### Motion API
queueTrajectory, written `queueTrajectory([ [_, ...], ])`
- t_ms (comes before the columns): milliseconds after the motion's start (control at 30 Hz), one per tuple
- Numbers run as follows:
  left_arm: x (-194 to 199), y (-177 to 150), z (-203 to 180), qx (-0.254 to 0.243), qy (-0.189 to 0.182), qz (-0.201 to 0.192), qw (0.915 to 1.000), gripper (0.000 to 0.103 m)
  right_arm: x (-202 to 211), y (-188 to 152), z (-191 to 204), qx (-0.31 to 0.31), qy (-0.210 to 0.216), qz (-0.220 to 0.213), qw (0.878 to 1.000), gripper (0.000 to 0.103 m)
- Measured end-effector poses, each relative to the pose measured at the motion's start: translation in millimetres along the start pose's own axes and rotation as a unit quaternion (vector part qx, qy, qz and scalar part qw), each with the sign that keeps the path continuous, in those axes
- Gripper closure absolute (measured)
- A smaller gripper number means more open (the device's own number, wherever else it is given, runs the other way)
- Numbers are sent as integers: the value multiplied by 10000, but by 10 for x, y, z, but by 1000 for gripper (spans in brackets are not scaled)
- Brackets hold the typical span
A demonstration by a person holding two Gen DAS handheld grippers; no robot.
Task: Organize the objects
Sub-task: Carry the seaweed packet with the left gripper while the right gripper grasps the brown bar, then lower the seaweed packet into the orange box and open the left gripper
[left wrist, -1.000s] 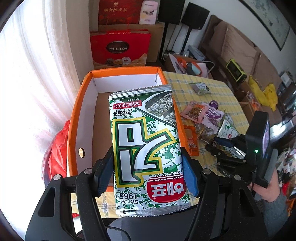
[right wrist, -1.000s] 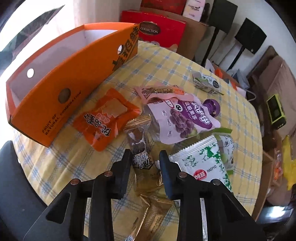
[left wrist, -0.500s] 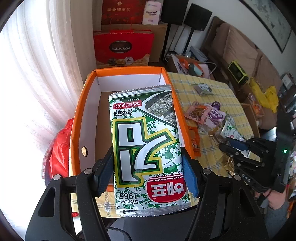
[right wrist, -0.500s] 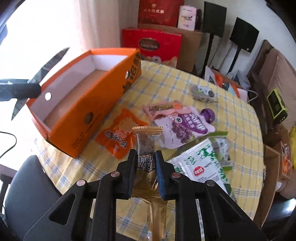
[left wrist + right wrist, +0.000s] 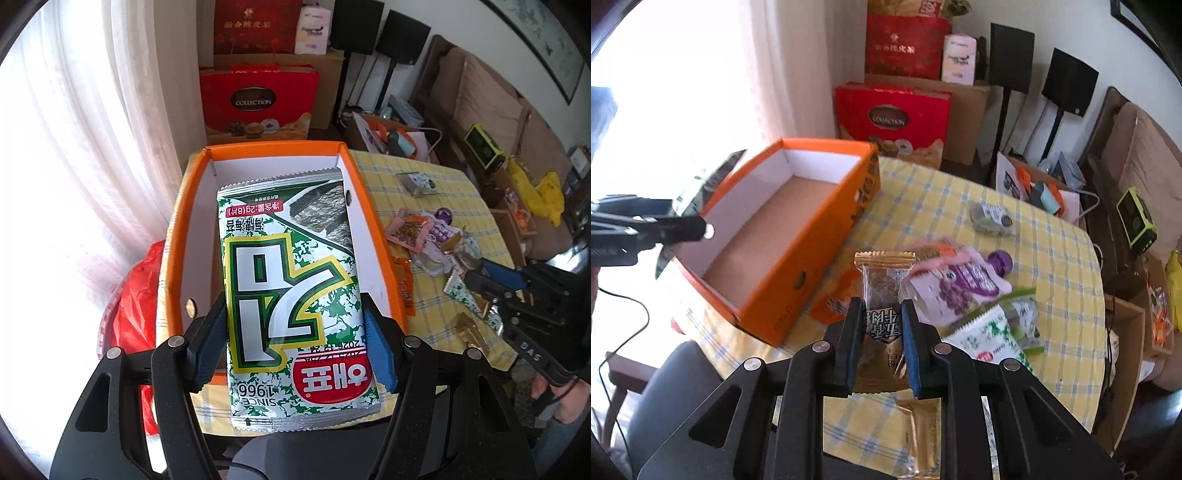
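Note:
My left gripper [image 5: 295,332] is shut on a large green-and-white seaweed packet [image 5: 291,280], pads pressing its long sides, and holds it above the open orange box [image 5: 173,258]. The box stands at the table's left corner, and its brown floor [image 5: 768,236] is bare. My right gripper [image 5: 879,325] is shut on a small gold-and-clear snack packet [image 5: 884,291], held upright above the table to the right of the box. The left wrist view shows the right gripper [image 5: 491,280] over the snack pile.
On the yellow checked tablecloth [image 5: 923,206] lie a purple grape pouch [image 5: 960,284], a small seaweed packet [image 5: 990,336], an orange packet [image 5: 831,306], a gold packet [image 5: 919,435] and a small grey packet [image 5: 991,219]. A red gift box [image 5: 892,118] stands behind the table.
My right gripper closed on the small snack packet and lifted it off the table, rising. My left gripper kept still with the seaweed packet over the box.

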State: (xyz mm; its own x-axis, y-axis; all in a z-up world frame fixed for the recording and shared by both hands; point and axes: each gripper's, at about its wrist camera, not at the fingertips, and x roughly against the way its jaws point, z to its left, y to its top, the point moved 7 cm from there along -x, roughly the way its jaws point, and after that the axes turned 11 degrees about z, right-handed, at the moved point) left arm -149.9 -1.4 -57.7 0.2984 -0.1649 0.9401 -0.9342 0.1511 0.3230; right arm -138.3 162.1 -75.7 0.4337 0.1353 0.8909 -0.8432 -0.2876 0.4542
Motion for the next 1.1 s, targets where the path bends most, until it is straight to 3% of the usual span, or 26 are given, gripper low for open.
queueTrajectory([
  [633,-211,143,338,160,343,170,9991,40,-28,523,628,40,374,-128,9992,83],
  [1100,-384,135,406,232,370,334,9985,36,-304,538,797,-143,660,97,9977,83],
])
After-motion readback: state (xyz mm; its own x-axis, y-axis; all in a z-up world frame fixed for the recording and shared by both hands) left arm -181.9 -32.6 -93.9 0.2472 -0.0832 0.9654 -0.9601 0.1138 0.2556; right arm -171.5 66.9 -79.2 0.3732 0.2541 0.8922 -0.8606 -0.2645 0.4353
